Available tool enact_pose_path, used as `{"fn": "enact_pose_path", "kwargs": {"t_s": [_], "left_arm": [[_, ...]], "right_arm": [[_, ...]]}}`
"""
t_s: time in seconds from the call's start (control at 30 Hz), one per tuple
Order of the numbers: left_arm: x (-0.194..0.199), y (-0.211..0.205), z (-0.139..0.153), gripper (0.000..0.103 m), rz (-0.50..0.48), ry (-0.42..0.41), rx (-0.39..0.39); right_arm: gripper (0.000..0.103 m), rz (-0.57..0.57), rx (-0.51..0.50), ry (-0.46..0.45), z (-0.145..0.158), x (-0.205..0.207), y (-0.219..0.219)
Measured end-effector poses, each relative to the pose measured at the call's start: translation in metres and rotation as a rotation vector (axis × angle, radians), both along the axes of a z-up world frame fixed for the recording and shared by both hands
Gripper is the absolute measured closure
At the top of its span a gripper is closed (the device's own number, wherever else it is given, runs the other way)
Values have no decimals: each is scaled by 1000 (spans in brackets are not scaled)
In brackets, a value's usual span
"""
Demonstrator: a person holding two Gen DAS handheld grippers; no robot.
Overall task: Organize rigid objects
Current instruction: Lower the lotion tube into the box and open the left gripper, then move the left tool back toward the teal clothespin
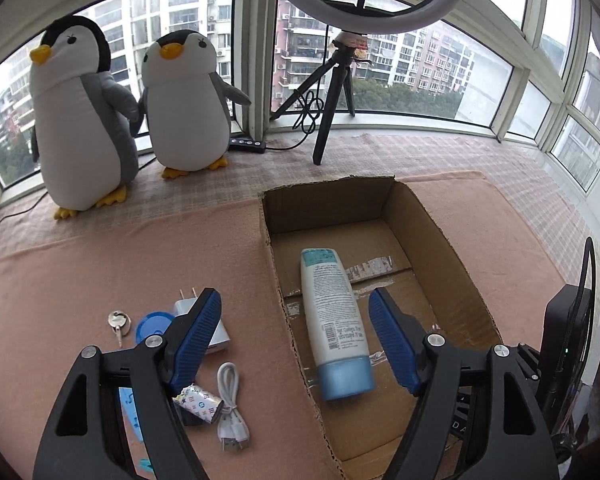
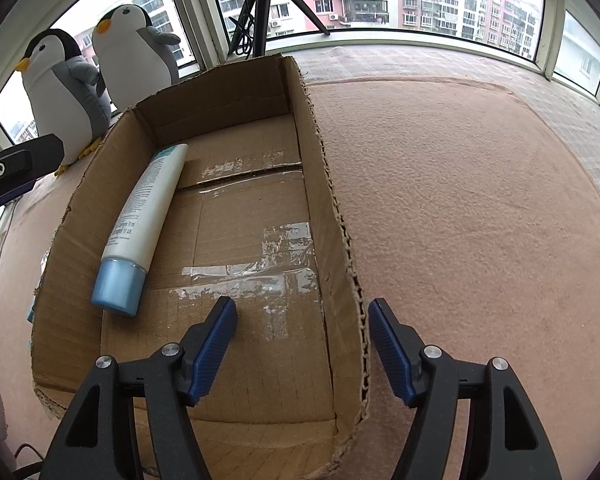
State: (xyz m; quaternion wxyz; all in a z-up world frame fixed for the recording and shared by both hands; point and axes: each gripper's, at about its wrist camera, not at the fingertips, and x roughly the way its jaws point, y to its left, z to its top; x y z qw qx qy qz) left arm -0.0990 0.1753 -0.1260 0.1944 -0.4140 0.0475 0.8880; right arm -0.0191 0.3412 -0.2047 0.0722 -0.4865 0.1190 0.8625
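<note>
Left wrist view: our left gripper (image 1: 296,336) has its jaws wide apart w/ nothing held; the white tube w/ blue cap (image 1: 334,320) lies flat in the cardboard box (image 1: 452,256), showing between the jaws but below them, pads clear of it. Left of the left jaw, out on the pink mat (image 1: 100,272), sit the rest to sort: key (image 1: 118,322), white charger (image 1: 204,320) partly hidden behind the jaw, patterned lighter (image 1: 200,400) and coiled white cable (image 1: 230,408) just under it. Right wrist view: our right gripper (image 2: 302,344) is open too, jaws straddling the box's right wall (image 2: 340,240), no contact we can see. Risks, as we judge: small items are bunched close, so a wide grab could catch cable + lighter together; the key lies flat and may slip out; right jaws closing or sliding could snag and drag the box.
</note>
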Motion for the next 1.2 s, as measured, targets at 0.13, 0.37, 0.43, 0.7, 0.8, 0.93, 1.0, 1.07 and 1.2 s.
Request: {"fn": "enact_pose_path", "kwargs": {"t_s": [0.13,0.37,0.43,0.7,0.8,0.93,1.0,1.07,1.2], "left_arm": [[3,-40,3,27,52,-9,-15],[19,-119,-5,27,158,-46,-9],[28,-131,-11,27,160,-49,-21],[62,-137,-56,25,95,-86,-78],[71,-130,-68,25,64,-83,-102],[72,-126,-78,25,49,-83,-114],[73,-123,-81,25,40,-68,-130],[73,-121,-83,25,28,-60,-143],[70,-118,-88,25,18,-64,-152]], "right_arm": [[38,1,0,0,0,0,1],[37,1,-1,0,-1,0,2],[36,1,0,0,-1,0,3],[35,3,3,-1,-2,0,5],[34,4,4,-1,-3,-1,5],[33,3,6,-1,-4,-1,6],[33,3,6,-2,-4,-2,7],[33,2,6,-2,-4,-2,7],[32,0,5,-2,-4,-2,8]]}}
